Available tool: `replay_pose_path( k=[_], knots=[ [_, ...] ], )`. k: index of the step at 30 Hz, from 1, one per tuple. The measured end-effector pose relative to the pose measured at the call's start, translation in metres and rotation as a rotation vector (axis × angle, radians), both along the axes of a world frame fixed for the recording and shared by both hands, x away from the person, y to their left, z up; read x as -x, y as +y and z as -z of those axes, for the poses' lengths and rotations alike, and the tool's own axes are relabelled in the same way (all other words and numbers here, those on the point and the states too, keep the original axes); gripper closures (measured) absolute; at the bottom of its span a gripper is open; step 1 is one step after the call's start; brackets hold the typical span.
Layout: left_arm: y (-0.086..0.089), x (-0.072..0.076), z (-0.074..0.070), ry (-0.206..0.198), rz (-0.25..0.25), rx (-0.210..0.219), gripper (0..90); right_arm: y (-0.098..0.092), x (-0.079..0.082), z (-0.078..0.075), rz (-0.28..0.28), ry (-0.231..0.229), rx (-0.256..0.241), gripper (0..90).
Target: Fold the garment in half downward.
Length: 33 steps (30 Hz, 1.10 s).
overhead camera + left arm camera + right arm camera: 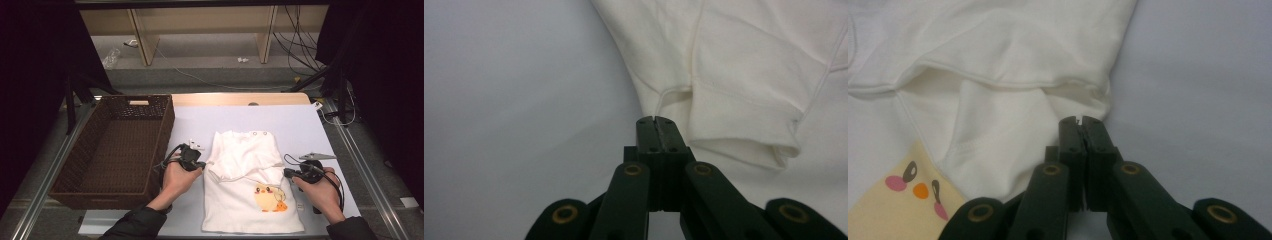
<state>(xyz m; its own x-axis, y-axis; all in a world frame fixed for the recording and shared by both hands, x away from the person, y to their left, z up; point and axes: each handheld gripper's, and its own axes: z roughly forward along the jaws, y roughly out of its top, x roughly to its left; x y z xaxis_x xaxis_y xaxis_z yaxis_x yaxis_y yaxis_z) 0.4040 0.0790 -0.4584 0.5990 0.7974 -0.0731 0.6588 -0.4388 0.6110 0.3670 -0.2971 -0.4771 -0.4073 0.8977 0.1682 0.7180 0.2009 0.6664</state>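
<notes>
A white shirt [245, 150] with a yellow chick print [270, 196] lies flat on the pale table [295, 125], its upper part folded down over the body. My left gripper [201, 164] is at the shirt's left side. In the left gripper view its jaws [656, 120] are shut, and a crease of the shirt's edge [724, 90] runs into the tips. My right gripper [287, 173] is at the shirt's right side. Its jaws [1079, 120] are also shut, right at the corner of the folded layer [1013, 50], with the chick print [908, 195] beside them.
A dark wicker basket [167, 131] stands on the table's left, close to my left hand. Bare table surface lies behind the shirt and to its right. Shelving legs and cables are on the floor beyond the far edge.
</notes>
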Motion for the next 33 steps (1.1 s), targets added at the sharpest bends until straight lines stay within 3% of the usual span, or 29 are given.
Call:
replay_pose_path(
  k=[1,3,4,5,6,8,14,18,22,33],
  knots=[
    [0.001,0.0,0.0,0.0,-0.003,-0.009,90.0,0.001,0.0,0.0,-0.006,-0.002,0.002,88.8],
    [0.004,-0.001,-0.001,-0.031,-0.016,-0.073,90.0,0.003,0.0,0.0,-0.01,0.0,0.006,88.8],
    [0.008,-0.001,-0.002,-0.019,-0.029,-0.054,90.0,0.004,-0.001,0.0,-0.014,-0.002,0.008,88.8],
    [0.01,-0.001,-0.004,0.009,-0.036,-0.008,90.0,0.005,-0.001,0.0,-0.013,-0.002,0.01,88.8],
    [0.01,0.001,-0.006,0.017,-0.032,0.003,90.0,0.005,-0.001,0.0,-0.014,-0.003,0.012,88.8],
    [0.005,0.003,-0.011,-0.037,-0.022,-0.05,90.0,0.006,-0.002,0.001,-0.013,0.004,0.011,88.8],
    [0.002,-0.001,-0.004,-0.012,-0.024,0.005,89.6,0.004,-0.002,0.0,-0.012,-0.005,0.012,88.8],
    [-0.006,-0.005,0.008,0.005,-0.014,0.008,70.9,0.004,-0.002,0.0,-0.008,0.001,0.007,88.8],
    [-0.011,-0.012,0.018,0.041,0.002,-0.021,65.2,0.003,-0.002,0.0,-0.006,-0.001,0.006,88.8],
    [-0.021,-0.01,0.019,0.02,0.03,-0.027,85.0,0.003,-0.002,0.0,-0.005,0.002,0.007,88.8]
  ],
)
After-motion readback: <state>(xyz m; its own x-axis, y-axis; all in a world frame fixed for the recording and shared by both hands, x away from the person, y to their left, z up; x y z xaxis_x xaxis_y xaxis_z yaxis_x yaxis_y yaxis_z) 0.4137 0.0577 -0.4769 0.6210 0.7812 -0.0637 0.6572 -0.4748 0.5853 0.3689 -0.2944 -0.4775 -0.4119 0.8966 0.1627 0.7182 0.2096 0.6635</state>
